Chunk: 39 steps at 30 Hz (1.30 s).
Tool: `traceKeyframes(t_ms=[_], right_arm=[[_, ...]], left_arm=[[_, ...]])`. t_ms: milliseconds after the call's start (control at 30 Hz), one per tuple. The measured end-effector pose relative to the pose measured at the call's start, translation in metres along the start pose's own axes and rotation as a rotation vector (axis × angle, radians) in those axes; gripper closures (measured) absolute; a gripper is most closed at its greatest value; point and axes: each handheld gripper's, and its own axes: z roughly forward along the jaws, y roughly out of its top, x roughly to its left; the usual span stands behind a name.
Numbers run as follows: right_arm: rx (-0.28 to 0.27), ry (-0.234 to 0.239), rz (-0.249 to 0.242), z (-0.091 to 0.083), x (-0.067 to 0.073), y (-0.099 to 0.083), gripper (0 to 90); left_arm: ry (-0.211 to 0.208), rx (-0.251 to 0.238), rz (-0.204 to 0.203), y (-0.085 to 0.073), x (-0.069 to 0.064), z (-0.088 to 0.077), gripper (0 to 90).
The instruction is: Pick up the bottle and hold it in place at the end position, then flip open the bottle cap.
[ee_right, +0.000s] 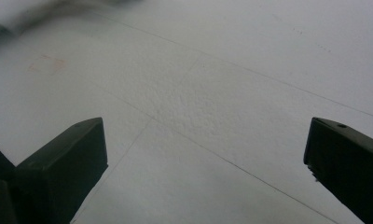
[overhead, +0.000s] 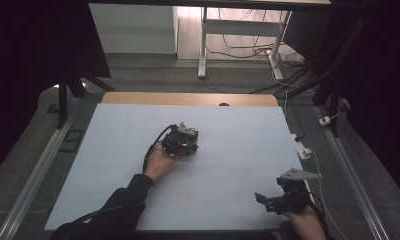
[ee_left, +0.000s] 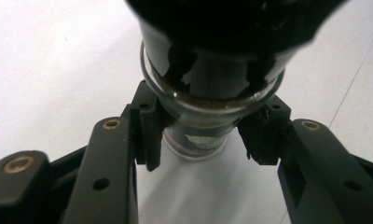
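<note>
A glass jar (ee_left: 201, 105) with a dark lid is clamped between the two pads of the left gripper (ee_left: 201, 135); the pads (ee_left: 149, 128) are pressed on its neck, just under the lid, one at each side. The bottom of the jar is seen beyond the fingertips, over the white table (ee_left: 49, 60). A small pale label is seen on the glass between the pads, but its writing is too blurred to be read. In the high view the left gripper (overhead: 184, 140) is held near the middle of the table. The right gripper (overhead: 268, 200) is held at the near right edge, and its jaws are spread wide with only the white surface between them.
</note>
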Motion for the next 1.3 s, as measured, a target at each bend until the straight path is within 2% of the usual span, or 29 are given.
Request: traceKeyframes(t_ms=[333,667,833,1300], right_arm=[[-0.007,-0.002,-0.004,-0.001,0.001,-0.001,0.0],[-0.036,-0.021,-0.032,-0.003,0.004,0.0,0.0],[-0.063,0.001,-0.046,-0.005,0.009,0.005,0.0],[-0.068,0.06,-0.107,0.003,0.024,0.023,0.0]], left_arm=[[0.004,-0.005,-0.004,-0.002,-0.001,0.0,53.4],[-0.002,-0.015,0.003,-0.003,0.0,0.0,53.6],[-0.005,-0.019,0.005,-0.004,0.001,0.001,53.6],[-0.004,-0.022,0.009,-0.004,0.001,0.001,53.6]])
